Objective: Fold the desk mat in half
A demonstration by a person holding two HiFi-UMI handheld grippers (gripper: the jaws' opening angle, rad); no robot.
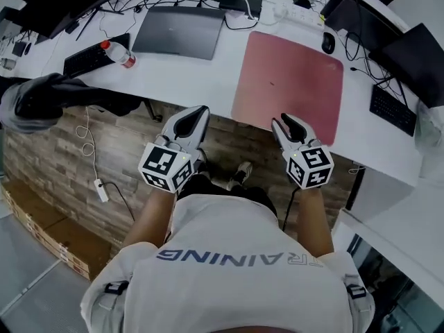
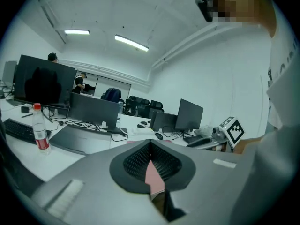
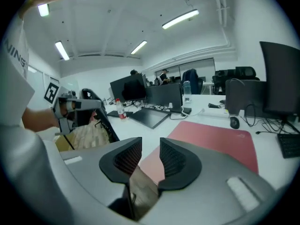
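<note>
A pink desk mat (image 1: 288, 82) lies flat and unfolded on the white desk (image 1: 201, 75), its near edge along the desk's front edge. My right gripper (image 1: 284, 121) hovers just in front of the mat's near edge, off the desk. Its jaws stand open with nothing between them, and the mat (image 3: 215, 137) shows beyond them in the right gripper view (image 3: 151, 145). My left gripper (image 1: 200, 111) floats left of the mat's near left corner. Its fingertips meet, shut on nothing (image 2: 150, 143). A strip of pink mat (image 2: 154, 175) shows through the hollow below them.
A closed laptop (image 1: 179, 32), a water bottle (image 1: 118, 53) and a keyboard (image 1: 87, 57) lie on the desk left of the mat. A mouse (image 1: 328, 42) and a second keyboard (image 1: 392, 108) sit to its right. Cables and monitors line the back. A black chair (image 1: 41, 99) stands at left.
</note>
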